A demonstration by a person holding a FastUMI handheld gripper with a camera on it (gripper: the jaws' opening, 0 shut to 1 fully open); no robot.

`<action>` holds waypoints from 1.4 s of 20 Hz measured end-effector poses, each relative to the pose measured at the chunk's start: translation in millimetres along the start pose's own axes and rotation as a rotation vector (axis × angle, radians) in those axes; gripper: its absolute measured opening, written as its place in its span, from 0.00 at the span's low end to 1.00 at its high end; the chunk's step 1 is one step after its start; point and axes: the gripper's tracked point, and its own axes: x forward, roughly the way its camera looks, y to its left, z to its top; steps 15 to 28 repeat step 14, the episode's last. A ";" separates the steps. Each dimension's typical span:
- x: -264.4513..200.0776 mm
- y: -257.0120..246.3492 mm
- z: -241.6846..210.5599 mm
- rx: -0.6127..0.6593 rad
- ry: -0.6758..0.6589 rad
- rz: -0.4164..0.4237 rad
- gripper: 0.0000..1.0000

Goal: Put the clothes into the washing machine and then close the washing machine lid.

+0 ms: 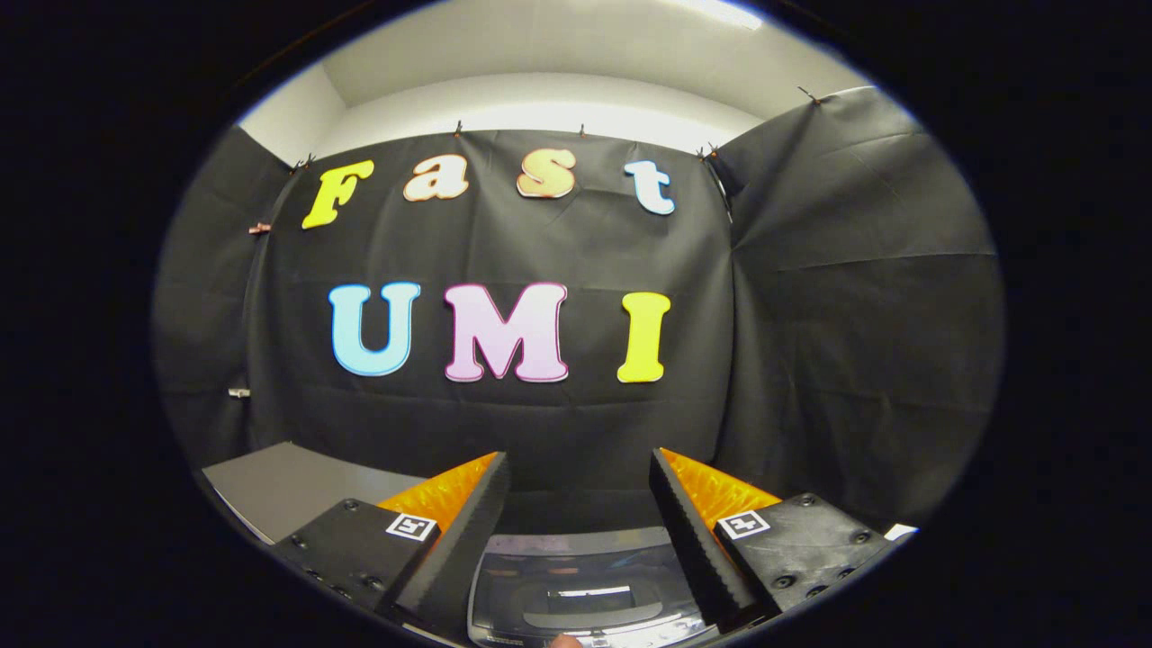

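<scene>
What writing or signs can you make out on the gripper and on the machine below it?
Gripper, fingers open above the washing machine: no words, just one square black-and-white pattern tag by each finger.
Washing machine: no print that can be read; any marks on its top are too small and blurred.

Booth wall (810,342): black cloth, creased, matte. Room wall above it (558,99): white to pale grey. Table top (270,486) beyond the fingers: plain grey. Washing machine lid (585,585) between the fingers: dark smoky glass with a silver-grey rim, pale streaks of reflected light across it. Gripper (580,490), fingers spread apart: black body plates, each carrying a small black-and-white square marker (411,526).
</scene>
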 end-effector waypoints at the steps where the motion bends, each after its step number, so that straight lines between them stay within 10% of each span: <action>1: -1.8 -2.2 -1.0 0.001 -0.002 -0.007 0.97; 28: -12.4 25.6 -13.2 0.011 0.015 0.044 0.98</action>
